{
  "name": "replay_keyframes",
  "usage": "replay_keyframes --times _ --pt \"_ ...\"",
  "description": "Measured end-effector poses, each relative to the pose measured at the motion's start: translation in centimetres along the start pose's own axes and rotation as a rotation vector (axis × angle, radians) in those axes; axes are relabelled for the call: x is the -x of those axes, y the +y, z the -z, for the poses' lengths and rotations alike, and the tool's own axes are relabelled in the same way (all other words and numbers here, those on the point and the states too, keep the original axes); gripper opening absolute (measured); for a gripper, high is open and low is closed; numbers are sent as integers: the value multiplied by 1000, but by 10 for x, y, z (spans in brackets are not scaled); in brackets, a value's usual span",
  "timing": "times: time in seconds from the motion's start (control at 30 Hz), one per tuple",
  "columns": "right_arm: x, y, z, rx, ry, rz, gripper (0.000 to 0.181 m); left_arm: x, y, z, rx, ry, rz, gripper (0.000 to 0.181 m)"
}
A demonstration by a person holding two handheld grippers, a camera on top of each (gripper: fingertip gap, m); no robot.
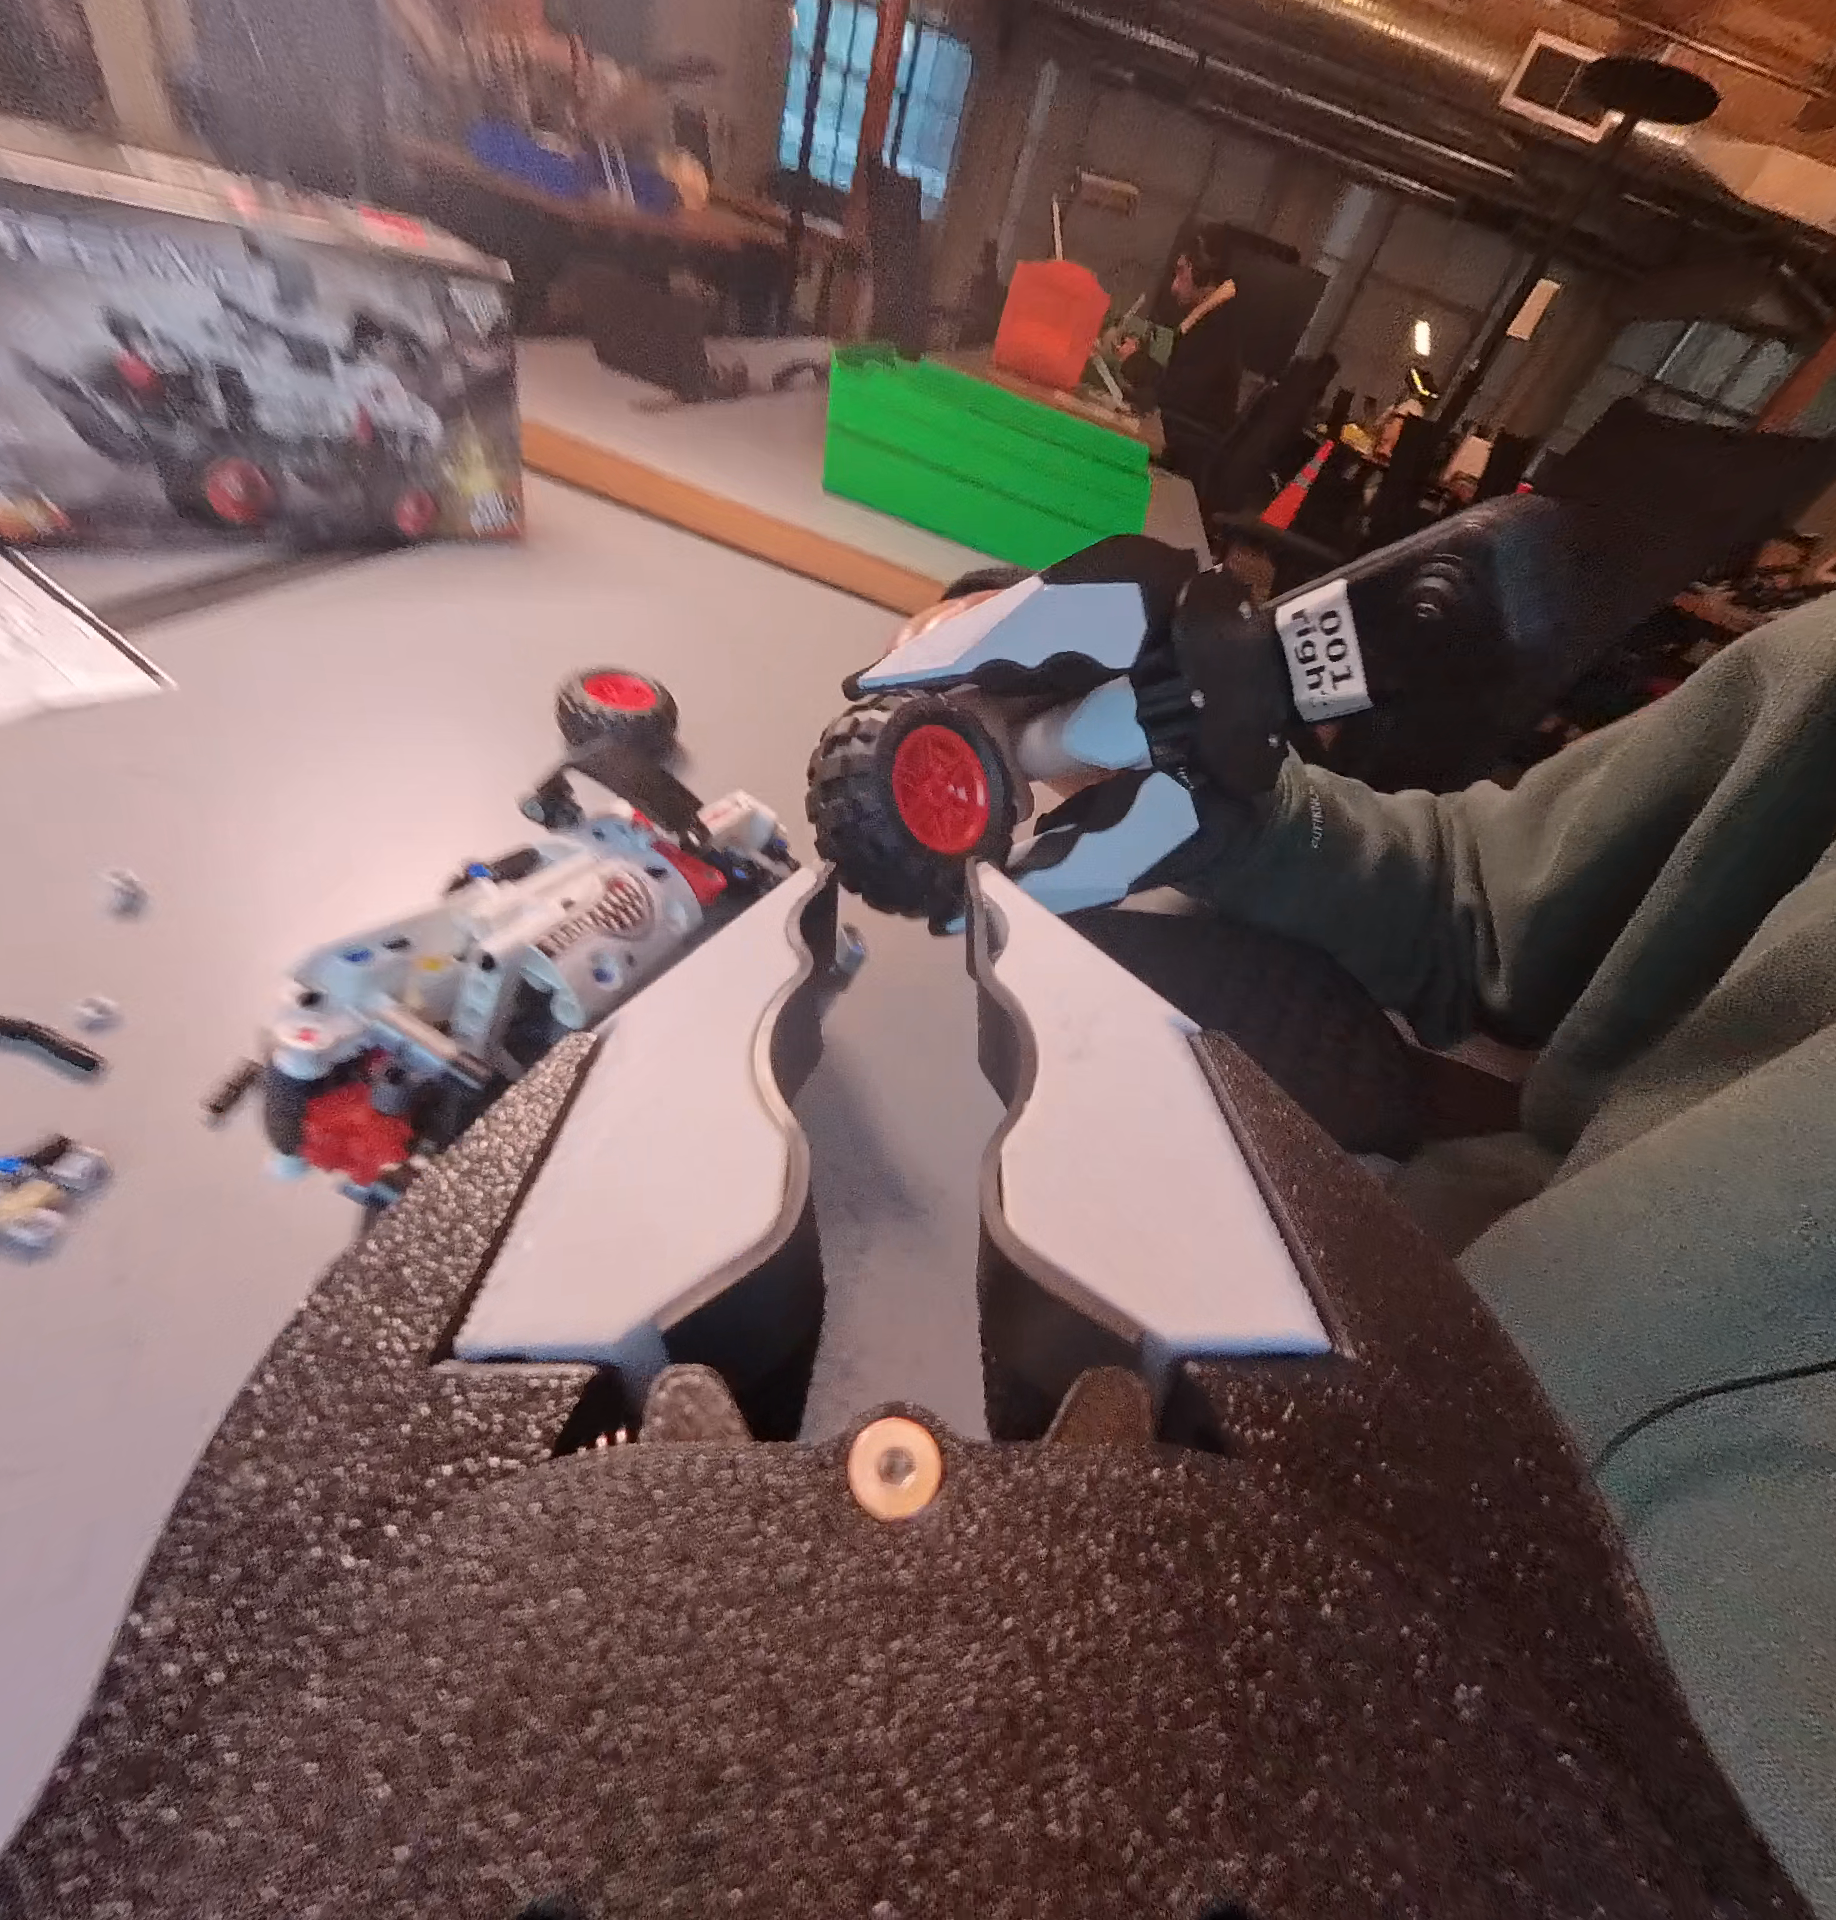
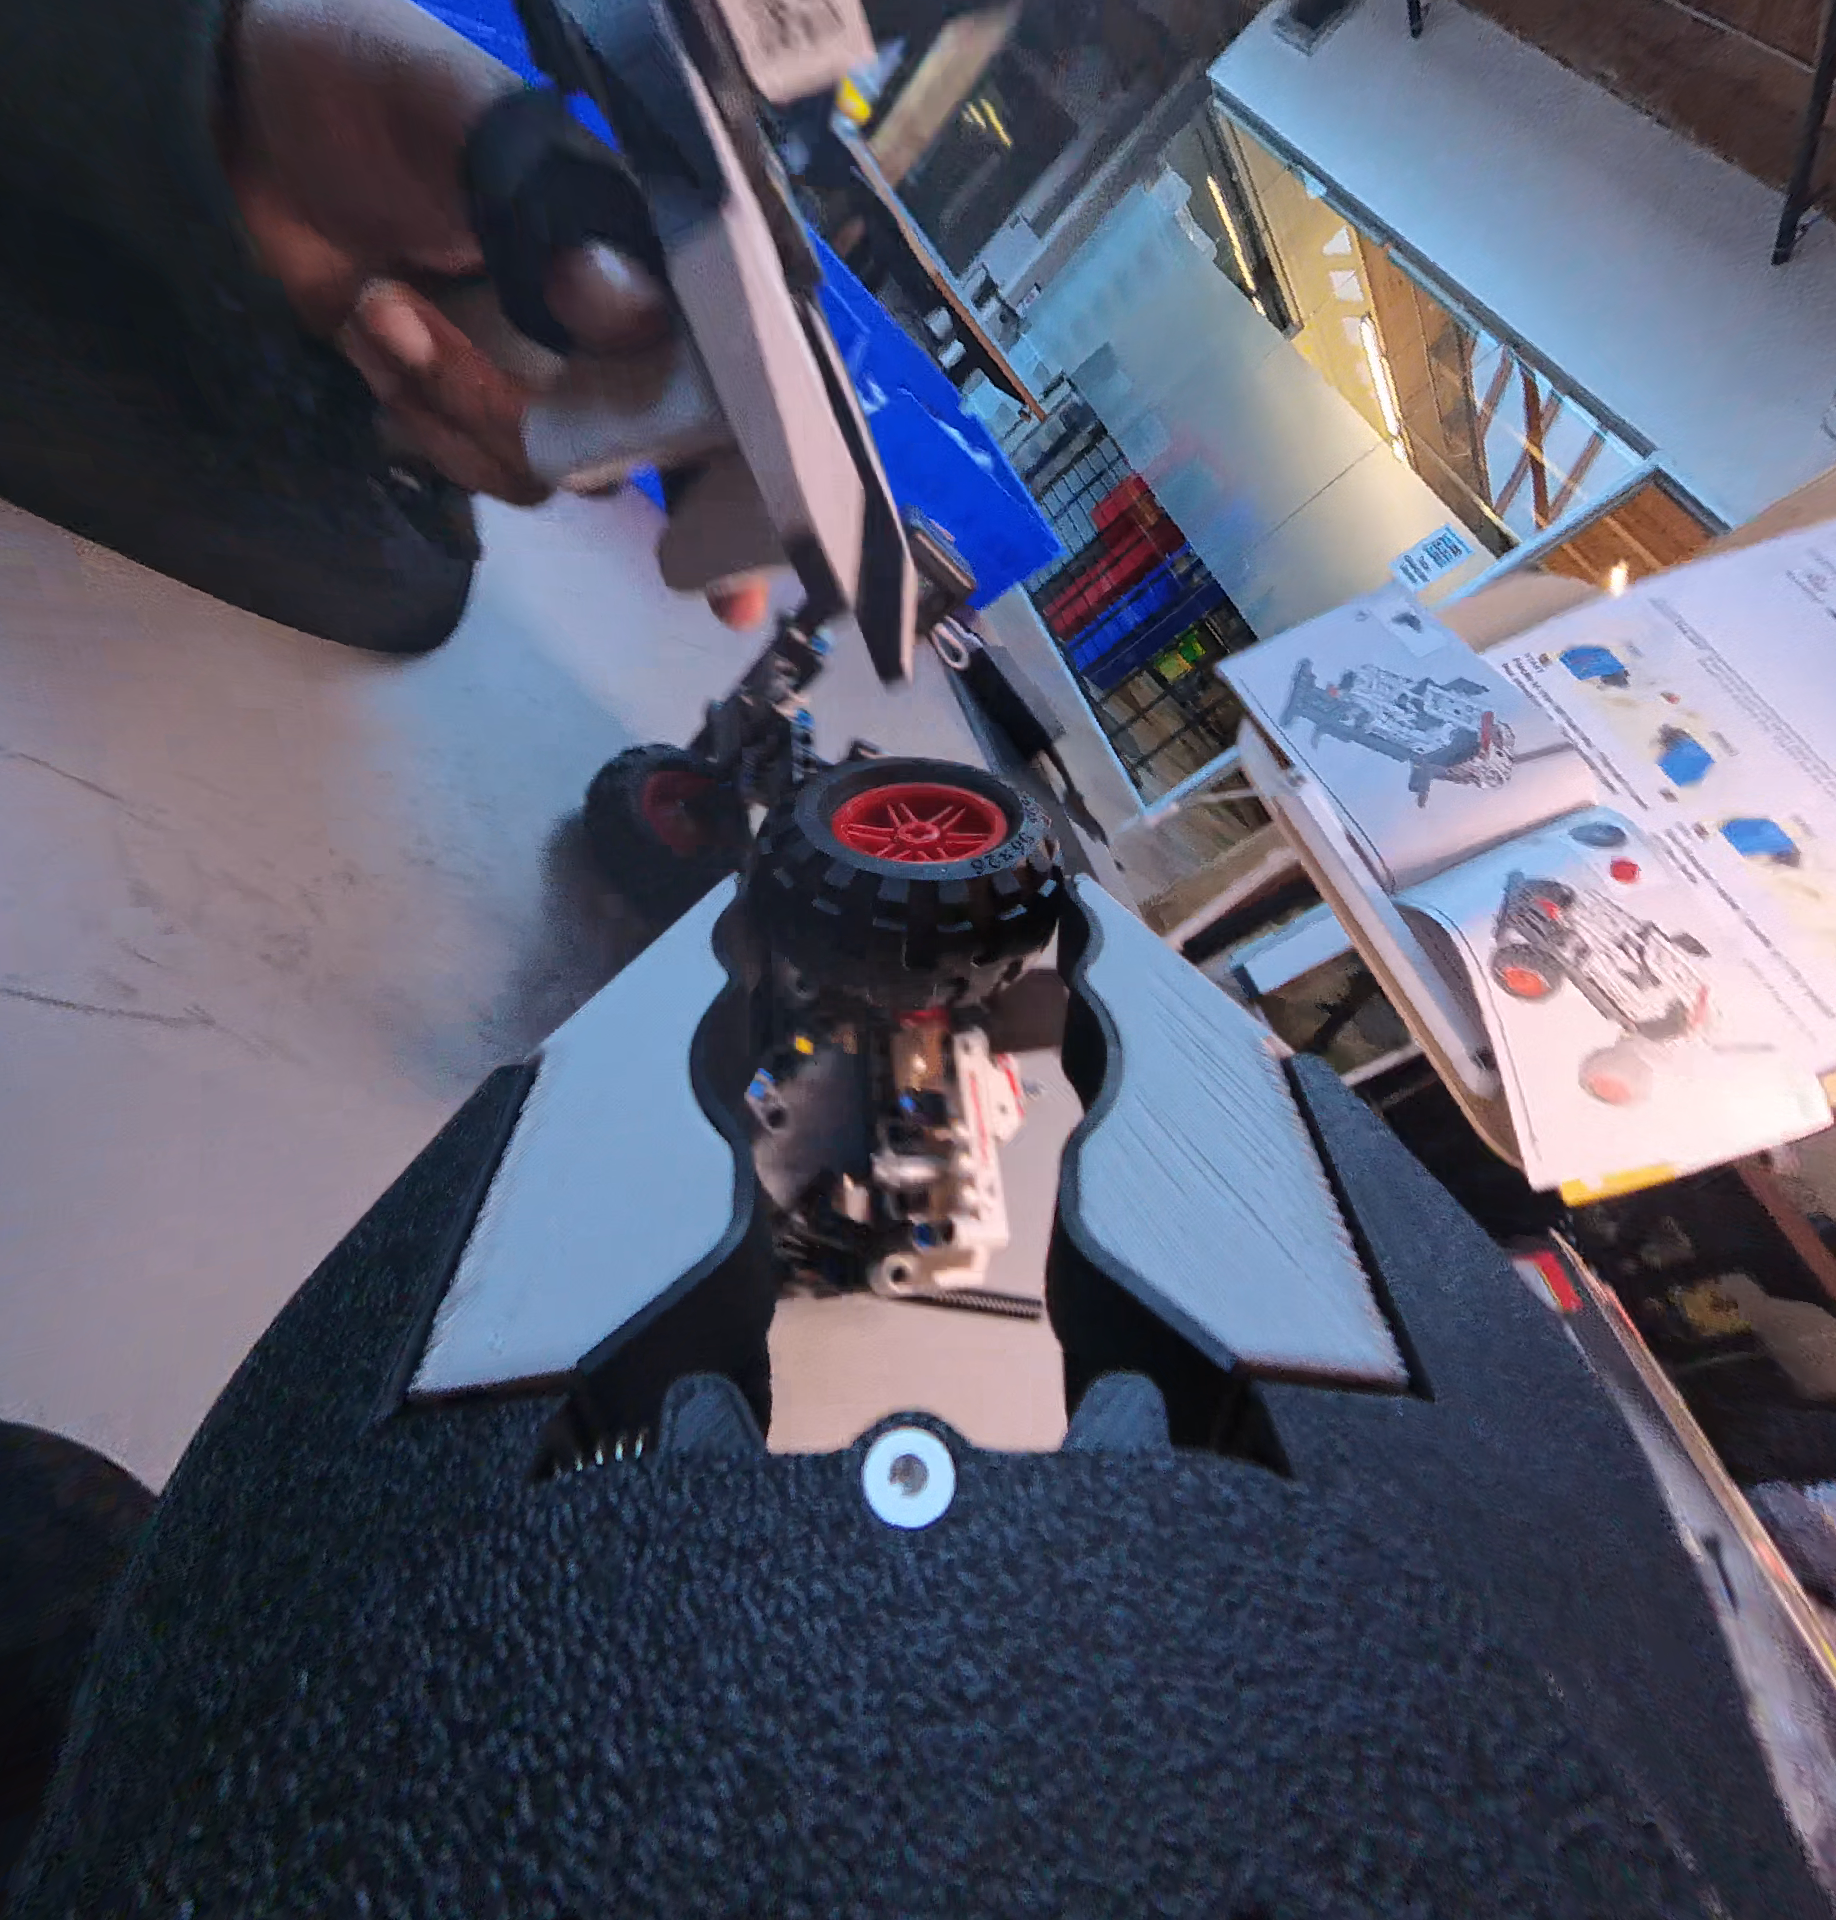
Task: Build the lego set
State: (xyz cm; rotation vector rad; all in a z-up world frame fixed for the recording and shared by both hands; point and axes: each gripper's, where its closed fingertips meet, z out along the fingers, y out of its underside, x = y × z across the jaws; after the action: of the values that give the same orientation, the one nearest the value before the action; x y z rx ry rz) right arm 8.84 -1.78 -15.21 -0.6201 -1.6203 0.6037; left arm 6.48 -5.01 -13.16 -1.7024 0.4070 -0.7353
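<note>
I have the right gripper (image 2: 901, 914) pinching a black knobbly rubber tyre on a red spoked plastic hub (image 2: 914, 883), its two grey fingers pressed against the tread on either side, with the hub face turned up toward my right wrist camera. From the left wrist camera the same wheel (image 1: 919, 805) hangs in the air just beyond the tips of my left gripper (image 1: 898, 899), whose grey fingers stand spread with nothing between them and only grey tabletop (image 1: 374, 644) showing through the gap. The partly built lego vehicle, a grey, white and black brick chassis with red details (image 1: 498, 966), lies on that tabletop to the left of the held wheel and a little nearer to me than it; in the right wrist view the chassis (image 2: 924, 1153) sits directly below the wheel, seen between the fingers. A second black tyre with a red hub (image 1: 616, 707) sits at the far end of the chassis, left of the held wheel. Small loose pieces (image 1: 36, 1039) are scattered farther left of the chassis, blurred. The printed cardboard set box (image 1: 228, 374) stands well behind the chassis, and an open white instruction booklet with coloured diagrams (image 2: 1579, 862) lies to the right of the wheel in the right wrist view. A dark green sleeve (image 1: 1516, 914) reaches in behind the right gripper.
</note>
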Motion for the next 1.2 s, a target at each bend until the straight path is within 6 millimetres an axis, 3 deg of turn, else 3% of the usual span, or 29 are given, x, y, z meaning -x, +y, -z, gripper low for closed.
replay_keyframes --times 0.07,0.17,0.23,0.27,0.33,0.4,0.47,0.5,0.53,0.57,0.63,0.7,0.77,0.83,0.93,1.03,1.1,1.2 --pt "-35 26 16 63 75 -99 56 10 -24 23 -87 -77 -118 25" --pt "-74 105 42 327 151 -325 57 42 -32 54 -90 -232 -274 41" --pt "-63 169 61 597 88 -527 57 59 -13 62 0 -239 -287 50" --pt "-50 192 69 694 46 -613 57 66 1 63 58 -228 -281 54" --pt "-31 214 78 779 -10 -745 60 73 30 60 165 -194 -273 57" --pt "-25 212 81 777 -47 -811 60 78 46 54 229 -193 -285 50" --pt "-25 212 83 795 -49 -789 62 85 58 50 301 -220 -304 27" --pt "-29 211 85 808 -37 -744 77 85 61 48 322 -210 -295 18" --pt "-37 208 86 796 -7 -691 80 85 61 47 325 -208 -264 18" --pt "-49 192 82 715 22 -647 80 84 60 46 335 -199 -207 16" --pt "-66 132 66 437 26 -566 75 79 54 42 322 -165 -34 15" --pt "-56 68 50 222 -61 -438 71 71 42 35 254 -88 181 14" --pt "-31 39 31 201 -127 -263 71 70 32 31 203 -19 357 14" --pt "-14 38 8 267 -100 -70 74 69 25 28 160 35 494 14" --pt "-19 55 -21 393 84 274 72 59 18 22 129 127 620 13" --pt "-10 60 -46 419 76 368 61 50 14 14 106 168 659 13" --pt "-19 65 -55 461 108 471 56 49 14 12 93 174 668 14" --pt "-23 55 -58 394 26 378 40 39 3 19 40 233 596 16"
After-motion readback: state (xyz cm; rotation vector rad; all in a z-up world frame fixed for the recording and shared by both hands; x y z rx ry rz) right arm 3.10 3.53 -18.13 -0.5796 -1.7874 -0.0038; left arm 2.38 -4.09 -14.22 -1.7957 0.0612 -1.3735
